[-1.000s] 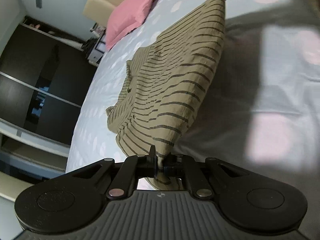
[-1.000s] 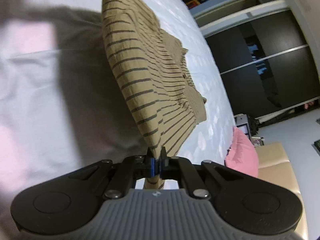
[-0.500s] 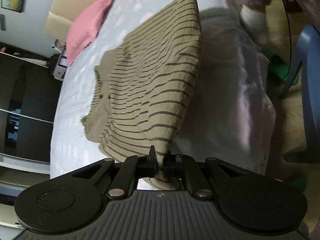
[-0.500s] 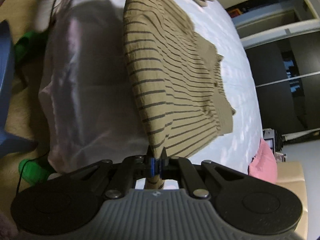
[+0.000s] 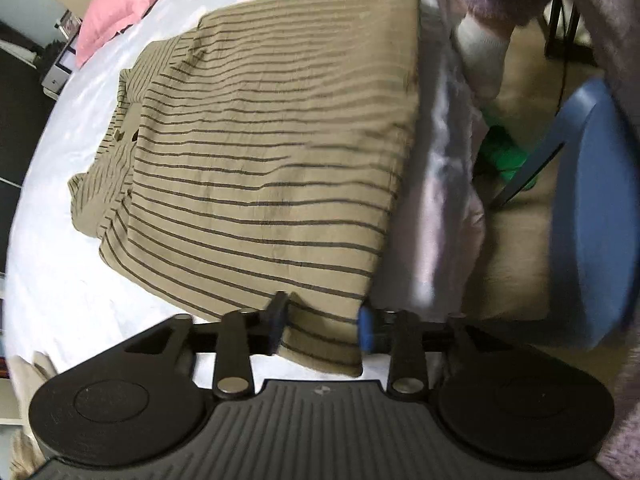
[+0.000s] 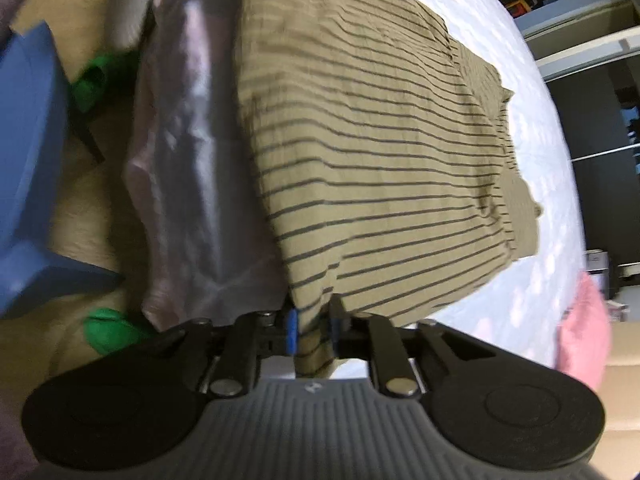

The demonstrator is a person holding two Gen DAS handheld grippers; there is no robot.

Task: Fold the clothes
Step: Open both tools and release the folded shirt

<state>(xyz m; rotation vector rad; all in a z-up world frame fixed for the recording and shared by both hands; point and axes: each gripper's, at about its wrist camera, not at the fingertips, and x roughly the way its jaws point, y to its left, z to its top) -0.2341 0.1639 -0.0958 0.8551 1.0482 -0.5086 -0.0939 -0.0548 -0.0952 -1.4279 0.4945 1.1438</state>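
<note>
Striped shirt (image 5: pixel 260 160) lay at the bed (image 5: pixel 52 280) edge; left gripper (image 5: pixel 322 322) and right gripper (image 6: pixel 314 330) had just been opening, hem corners loose between parted fingers. Overhanging hem risked sliding off.

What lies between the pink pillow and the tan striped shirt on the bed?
Only bare pale bedsheet lies between the pink pillow and the tan striped shirt; nothing else sits there. The left wrist view shows it best.

Dim indoor light, motion blur, fisheye-warped edges
</note>
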